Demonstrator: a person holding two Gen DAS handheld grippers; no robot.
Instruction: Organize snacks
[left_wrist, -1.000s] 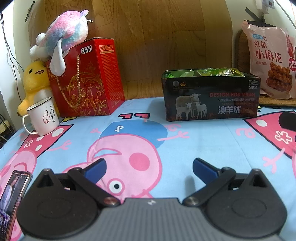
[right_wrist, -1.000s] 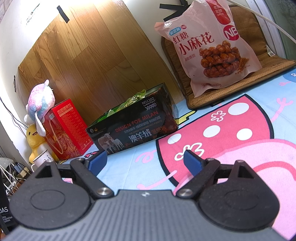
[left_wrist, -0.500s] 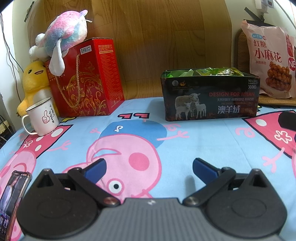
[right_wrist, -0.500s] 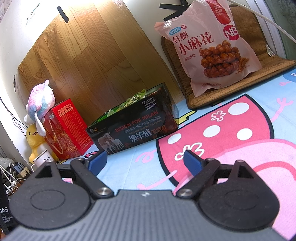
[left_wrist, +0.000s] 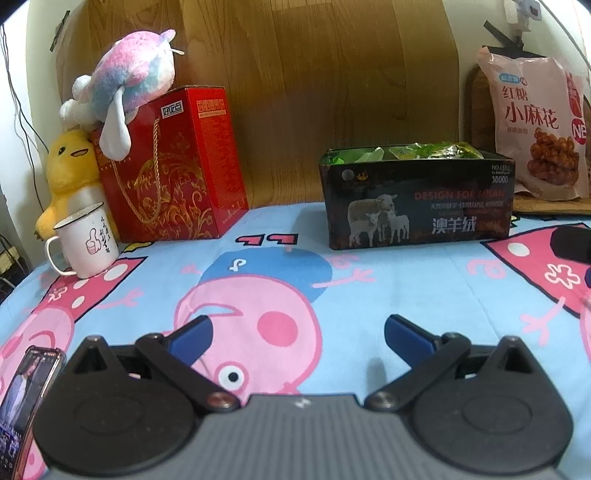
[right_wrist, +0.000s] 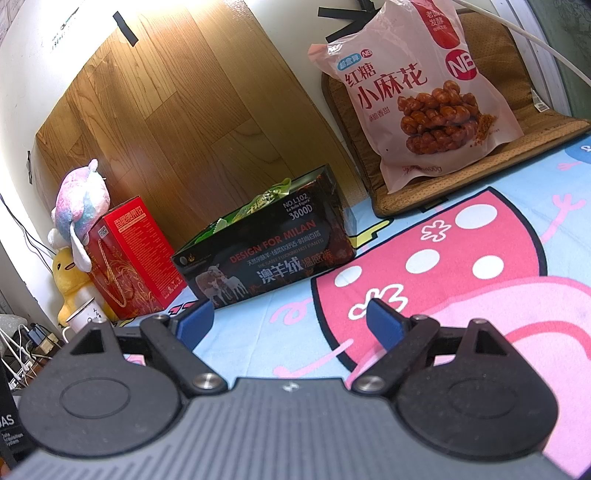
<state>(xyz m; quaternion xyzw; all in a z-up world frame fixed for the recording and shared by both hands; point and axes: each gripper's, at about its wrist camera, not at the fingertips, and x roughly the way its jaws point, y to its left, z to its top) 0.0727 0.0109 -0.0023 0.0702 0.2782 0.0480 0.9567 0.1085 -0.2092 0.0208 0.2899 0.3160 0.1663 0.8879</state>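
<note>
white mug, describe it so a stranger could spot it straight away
Find the wooden board against the wall, then the red gift box at its left end. The white mug stands by the box's front, beside a yellow duck plush; only it bears a thumbs-up drawing.

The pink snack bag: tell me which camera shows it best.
The right wrist view. There the pink snack bag shows nearly whole, its print sharp, leaning on a woven mat. In the left wrist view the bag sits far off near the right edge, smaller and dimmer, its foot hidden behind the black box.
</note>
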